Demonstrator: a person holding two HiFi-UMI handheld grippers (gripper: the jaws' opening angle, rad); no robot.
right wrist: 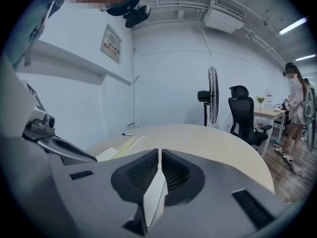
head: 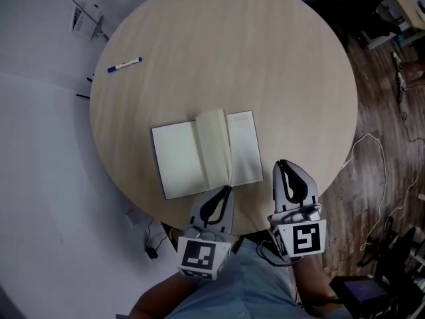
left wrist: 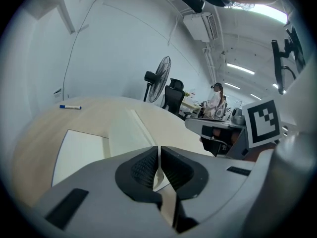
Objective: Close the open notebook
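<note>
Nearest, the left gripper (head: 224,190) and right gripper (head: 281,165) hang over the table's (head: 232,45) near edge, jaws together, empty. The notebook (head: 179,159) lies open mid-table, middle pages standing; the left tip sits just beside its near edge.

The counter (head: 265,58) was pale wood-grain, matt and smooth. On it the notebook (head: 178,159) showed plain matt cream paper. The pen (head: 125,64) on the counter looked like glossy plastic. The left gripper (head: 224,193) and right gripper (head: 284,166) were smooth grey plastic with black ribbed pads (left wrist: 142,168). Beside the counter, the floor (head: 372,105) was dark wood plank.
</note>
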